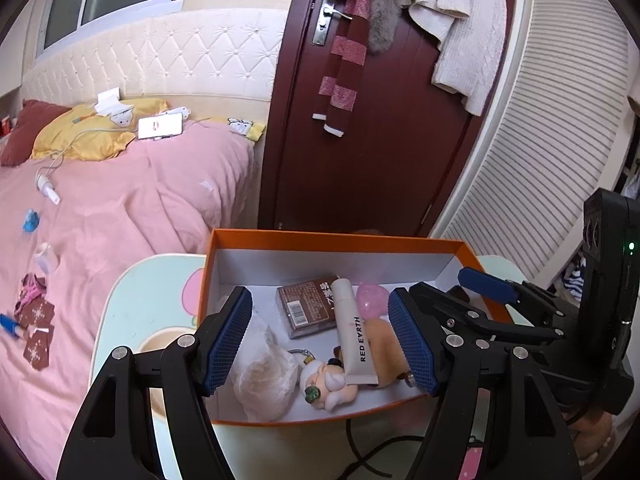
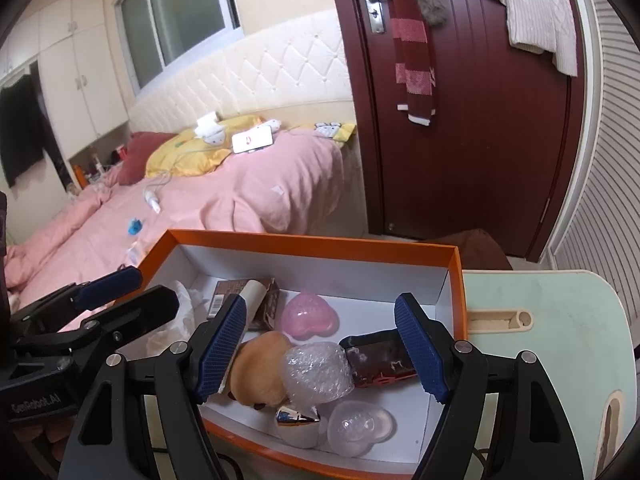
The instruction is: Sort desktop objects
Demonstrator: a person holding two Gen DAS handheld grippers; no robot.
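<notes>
An orange box with a white inside stands on a pale green table. In it lie a white RED EARTH tube, a brown packet, a pink heart case, a small figure toy, a tan plush and a clear bag. The right wrist view also shows a bubble-wrap ball, a dark red wrapper, a clear case and a shiny piece. My left gripper hovers open and empty over the box's left half. My right gripper hovers open and empty over its right half.
A bed with a pink cover lies to the left, with a phone, cables and small items on it. A dark red door with hung scarves stands behind the box. A slatted wardrobe door is at the right. A black cable runs below the box.
</notes>
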